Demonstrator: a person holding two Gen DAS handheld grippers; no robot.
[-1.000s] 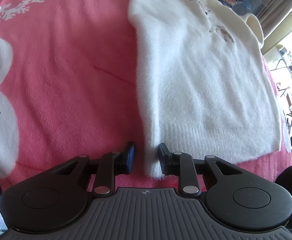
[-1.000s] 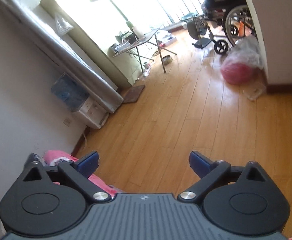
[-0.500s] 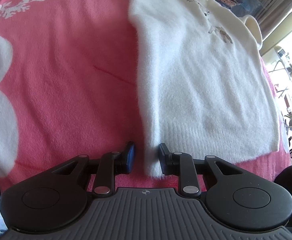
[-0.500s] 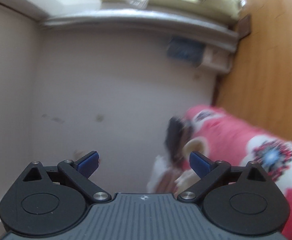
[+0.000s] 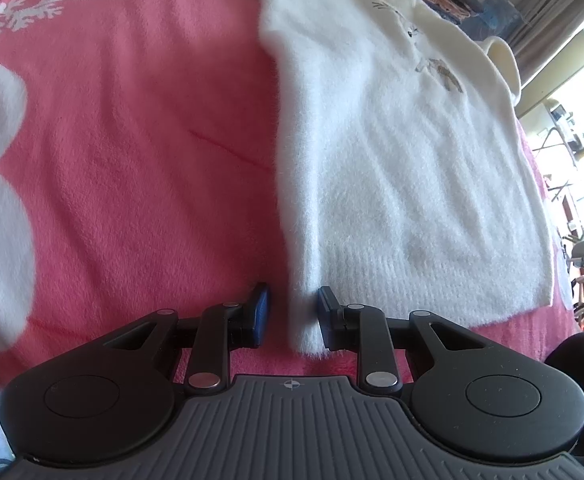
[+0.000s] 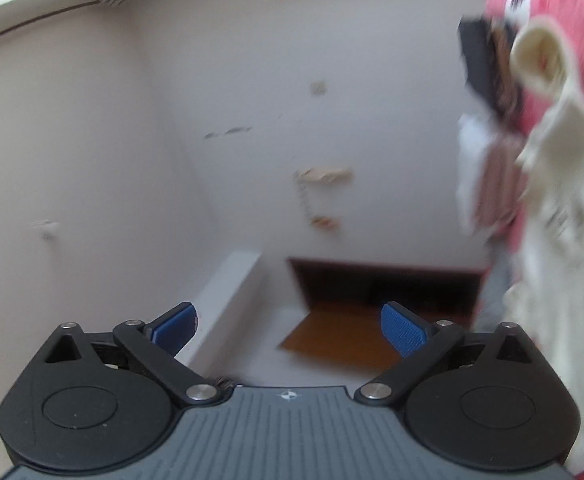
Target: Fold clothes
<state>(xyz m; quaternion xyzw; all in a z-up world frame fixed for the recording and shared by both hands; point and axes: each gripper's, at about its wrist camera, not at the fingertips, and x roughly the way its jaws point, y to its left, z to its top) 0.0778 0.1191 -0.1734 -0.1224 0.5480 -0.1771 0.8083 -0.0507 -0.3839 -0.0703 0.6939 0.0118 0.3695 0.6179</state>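
We see the white sweater (image 5: pixel 392 168) spread flat on the pink blanket (image 5: pixel 131 160), its hem corner between the left gripper (image 5: pixel 294 316) jaws, which stand slightly apart. The right gripper (image 6: pixel 287 326) gapes wide, empty, facing a blurred wall (image 6: pixel 231 120).

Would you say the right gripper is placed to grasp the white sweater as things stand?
Probably not yet: the right gripper is open, facing the wall, with the white sweater off to its side, though nothing blocks it.
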